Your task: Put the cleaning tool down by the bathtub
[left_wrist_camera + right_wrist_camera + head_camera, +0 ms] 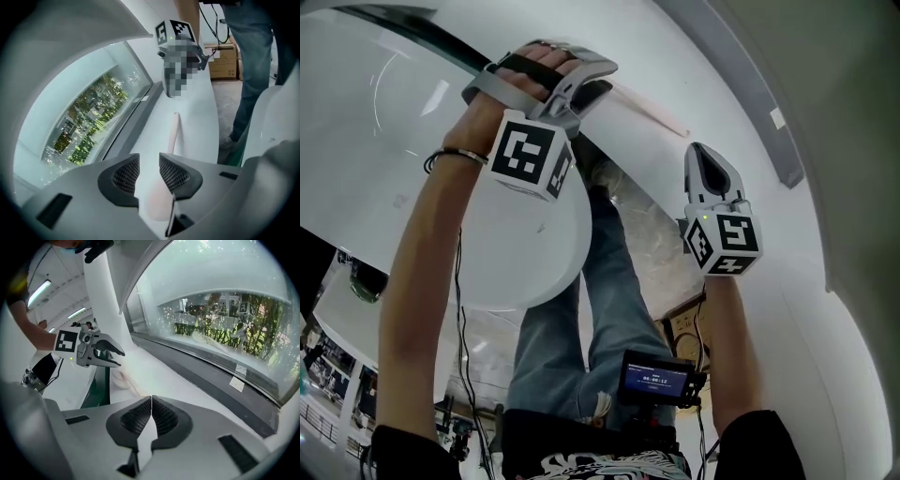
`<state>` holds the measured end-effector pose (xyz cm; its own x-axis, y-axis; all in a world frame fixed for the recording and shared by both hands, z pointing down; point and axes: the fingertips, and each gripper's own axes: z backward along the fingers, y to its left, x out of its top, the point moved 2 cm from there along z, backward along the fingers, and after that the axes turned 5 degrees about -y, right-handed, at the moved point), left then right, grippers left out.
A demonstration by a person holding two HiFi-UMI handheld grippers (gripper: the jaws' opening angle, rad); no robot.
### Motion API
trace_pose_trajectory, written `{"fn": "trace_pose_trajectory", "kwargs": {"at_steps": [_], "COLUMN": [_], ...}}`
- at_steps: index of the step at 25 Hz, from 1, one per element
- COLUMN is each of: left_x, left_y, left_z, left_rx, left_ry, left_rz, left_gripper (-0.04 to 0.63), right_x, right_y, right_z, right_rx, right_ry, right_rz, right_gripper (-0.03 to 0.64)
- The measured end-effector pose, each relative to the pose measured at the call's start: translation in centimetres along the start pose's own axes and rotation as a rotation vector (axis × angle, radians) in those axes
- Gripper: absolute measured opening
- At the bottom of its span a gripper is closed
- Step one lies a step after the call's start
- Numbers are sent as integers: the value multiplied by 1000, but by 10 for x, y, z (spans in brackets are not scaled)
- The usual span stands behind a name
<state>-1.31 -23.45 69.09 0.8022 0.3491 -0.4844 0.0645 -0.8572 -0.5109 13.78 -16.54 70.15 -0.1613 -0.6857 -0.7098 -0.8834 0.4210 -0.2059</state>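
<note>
The left hand-held gripper [149, 161] is standing with its jaws spread wide, its mesh pads [126, 174] pressing on nothing. The cleaning tool [174, 133], a pale pink stick with a broader end, is lying flat on the white ledge [199, 112] directly below the gap between those jaws; its thin handle is running away from the gripper along the ledge, and neither pad is touching it. In the head view the handle [654, 112] is showing just beyond the left gripper, on the ledge next to the white bathtub [384, 141], whose basin is showing nothing inside. The right hand-held gripper [151, 403] is keeping its jaws pressed together with nothing between them, hanging over the same ledge, well apart from the tool. A dark channel and a curved window [89, 117] with greenery behind it are bordering the ledge. The person's left forearm [431, 234] is reaching far forward and angling the gripper downward, while the right forearm [736, 337] is sitting lower and nearer the body, also tilting down. The legs in jeans [609, 309] are standing between the arms.
</note>
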Motion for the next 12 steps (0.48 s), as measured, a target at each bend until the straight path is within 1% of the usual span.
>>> {"fn": "trace_pose_trajectory", "kwargs": {"at_steps": [3,4,5,6,8,10,12], "left_x": [6,10,15,20,25,29,35], "left_y": [6,7,7,8,11,10,6], "left_z": [10,15,22,28,39,48,56], "left_rx": [25,41,67,96,142,159,170], "left_ry": [-1,-4,-11,-21,-38,-45,-72], "left_rz": [47,64,88,124,213,295,390], "left_gripper": [119,102,61,38,27,17,17], "right_x": [6,10,15,21,35,50,64], "right_y": [4,8,13,18,27,31,33], "right_z": [1,2,4,5,6,10,19], "right_rx": [5,10,18,28,46,54,57], "right_ry": [-3,-6,-11,-19,-43,-75,-129], "right_rz": [11,19,27,36,52,46,21], "right_gripper": [28,28,28,28,28,28,28]}}
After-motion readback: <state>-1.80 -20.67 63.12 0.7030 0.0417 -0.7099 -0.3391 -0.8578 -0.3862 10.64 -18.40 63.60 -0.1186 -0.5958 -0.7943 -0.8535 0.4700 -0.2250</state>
